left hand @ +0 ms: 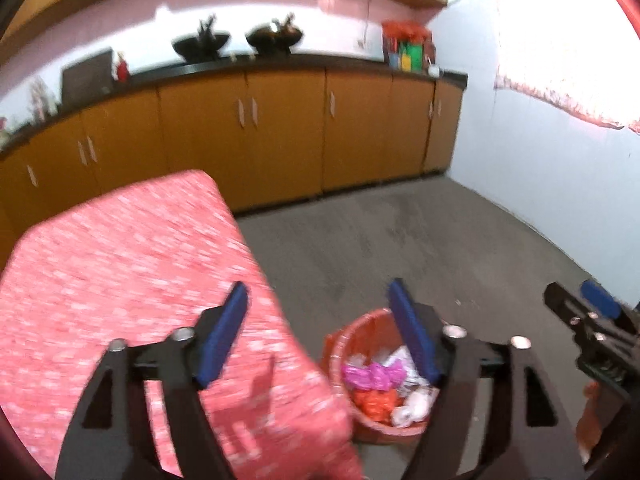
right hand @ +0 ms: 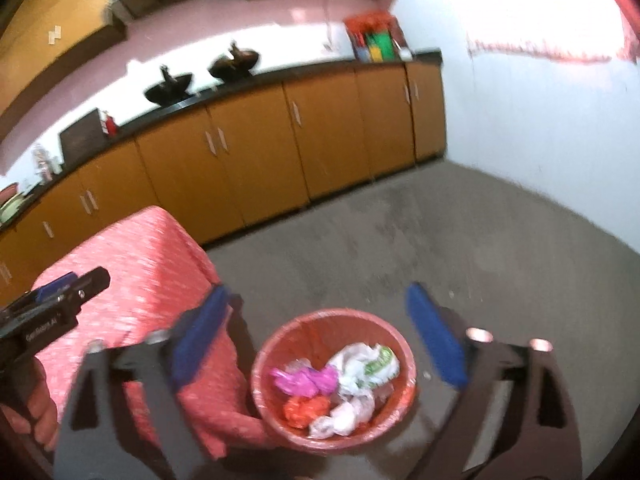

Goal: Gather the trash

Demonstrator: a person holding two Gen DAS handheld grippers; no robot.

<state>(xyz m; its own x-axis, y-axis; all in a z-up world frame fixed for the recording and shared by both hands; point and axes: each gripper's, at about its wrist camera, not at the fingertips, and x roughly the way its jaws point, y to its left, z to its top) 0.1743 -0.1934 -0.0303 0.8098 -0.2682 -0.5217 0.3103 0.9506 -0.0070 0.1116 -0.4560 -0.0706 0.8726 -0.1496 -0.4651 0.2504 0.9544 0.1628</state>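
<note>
Several crumpled wrappers [left hand: 376,380] already lie in the red bin [left hand: 340,344] on the floor beside the cloth-covered surface [left hand: 120,264] in the left wrist view, where the left gripper [left hand: 316,320] hangs with jaws spread wide and empty. In the right wrist view the right gripper [right hand: 320,316] hovers above the bin, jaws likewise parted and holding nothing; no trash shows on the surface or floor [right hand: 440,232], so collection looks largely done.

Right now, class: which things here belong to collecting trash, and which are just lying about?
Job:
red bin
pink wrapper
white bag
orange wrapper

Lying about:
black bowls
red-clothed table
wooden cabinets
</note>
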